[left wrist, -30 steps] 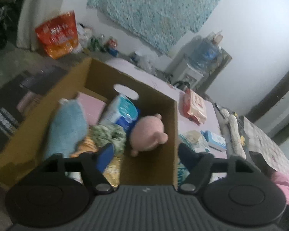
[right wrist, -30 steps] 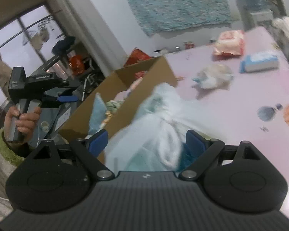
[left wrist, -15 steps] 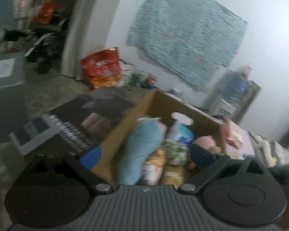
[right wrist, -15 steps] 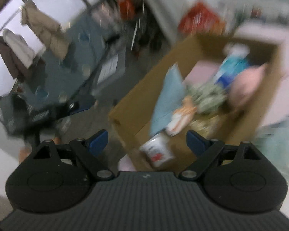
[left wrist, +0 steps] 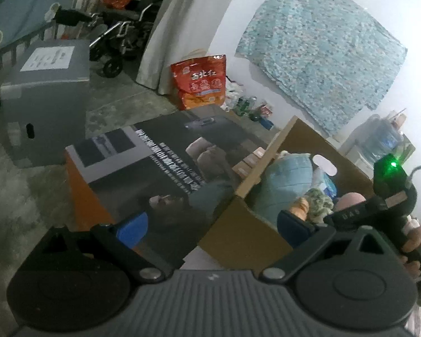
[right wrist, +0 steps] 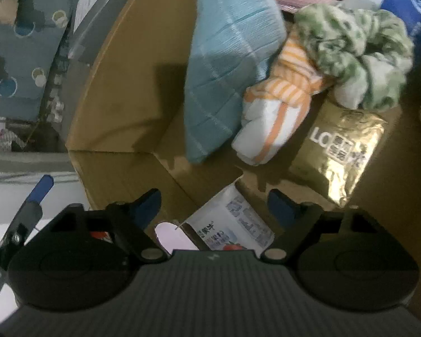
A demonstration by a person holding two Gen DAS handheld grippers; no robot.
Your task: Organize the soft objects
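An open cardboard box (right wrist: 118,84) holds a blue quilted cushion (right wrist: 233,64), an orange-striped white cloth (right wrist: 278,112), a green-and-white fuzzy cloth (right wrist: 356,47), a gold packet (right wrist: 345,151) and a white printed packet (right wrist: 230,224). My right gripper (right wrist: 214,205) points down into the box. Its jaws are closing, with the white packet lying below the gap and no pad pressing on it. My left gripper (left wrist: 212,229) stands wide open and empty, left of the box (left wrist: 238,224). A hand holds the right gripper (left wrist: 390,196) over the box's right side.
A pink plush (left wrist: 350,200) and a blue-and-white tissue pack (right wrist: 401,0) also lie in the box. A dark printed carton (left wrist: 154,163) lies beside the box. A grey box (left wrist: 45,98), a red bag (left wrist: 202,81) and a wheelchair (left wrist: 120,39) stand on the floor behind.
My right gripper swung from the translucent bag on the pink table to above the box and tipped down into it. My left gripper drew back left from the box and opened wider.
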